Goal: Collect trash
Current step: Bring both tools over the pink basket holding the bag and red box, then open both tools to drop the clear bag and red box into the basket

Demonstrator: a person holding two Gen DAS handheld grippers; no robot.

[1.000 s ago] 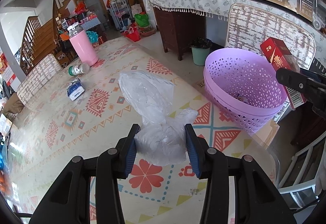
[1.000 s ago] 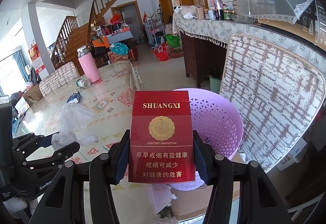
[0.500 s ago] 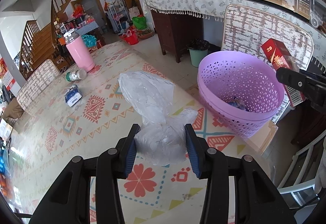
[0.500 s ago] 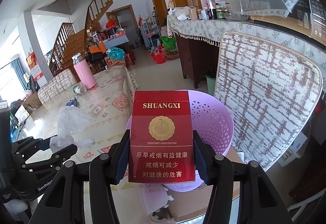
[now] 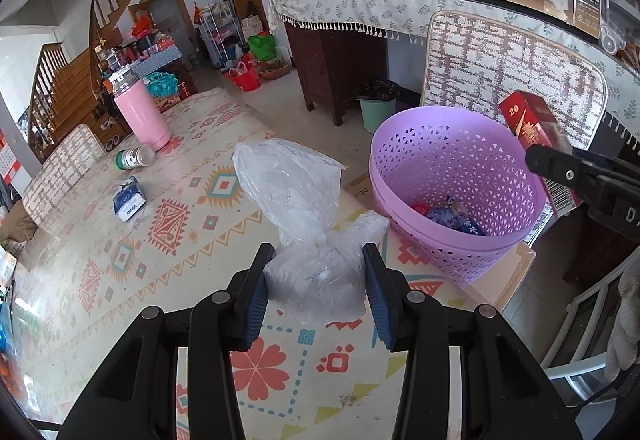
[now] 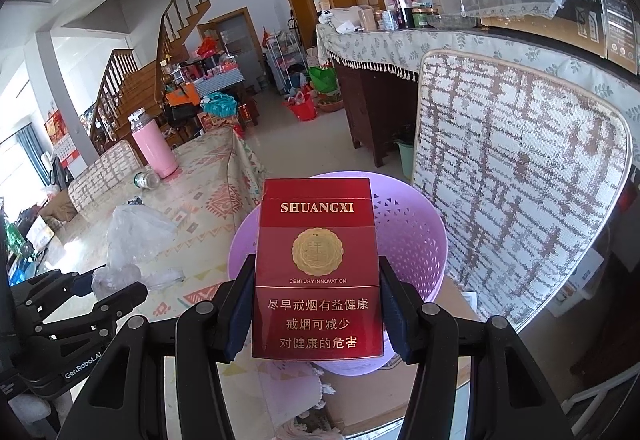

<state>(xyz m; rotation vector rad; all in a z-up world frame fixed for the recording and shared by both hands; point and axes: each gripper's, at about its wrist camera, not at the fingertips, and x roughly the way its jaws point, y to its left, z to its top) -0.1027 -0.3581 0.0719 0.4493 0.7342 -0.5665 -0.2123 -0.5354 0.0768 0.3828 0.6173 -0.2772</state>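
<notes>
The red cigarette box [image 6: 316, 272] is clamped upright between the fingers of the right gripper [image 6: 316, 314], with its long axis running straight away from the fingers toward 12 o'clock in the right wrist view. The purple basket [image 6: 416, 240] lies directly behind the box in that view, and its open mouth spreads from about 10 o'clock to 2 o'clock around the top of the box. From the left wrist view the same box [image 5: 532, 124] is seen at 3 o'clock of the basket [image 5: 452, 160], above the far right part of the rim, so it is judged that the box is at the edge of the opening and not yet clearly over the middle. A short move toward the centre of the basket seems to be needed before the box is released.

The left gripper [image 5: 316, 284] is closed on a crumpled clear plastic bag [image 5: 304, 228], whose loose upper part stands up toward 12 o'clock from the fingers. The basket is found at 2 o'clock from these fingers, near but apart. The right gripper is therefore judged the nearer one to the basket.

The box is glossy dark red, with a gold round emblem and gold letters, and it looks rigid and closed. The bag is thin, wrinkled and half transparent. Some coloured wrappers [image 5: 452, 216] are already lying at the bottom of the basket. The basket stands at the corner of the counter [image 5: 168, 224], which is covered with a patterned cloth.
</notes>
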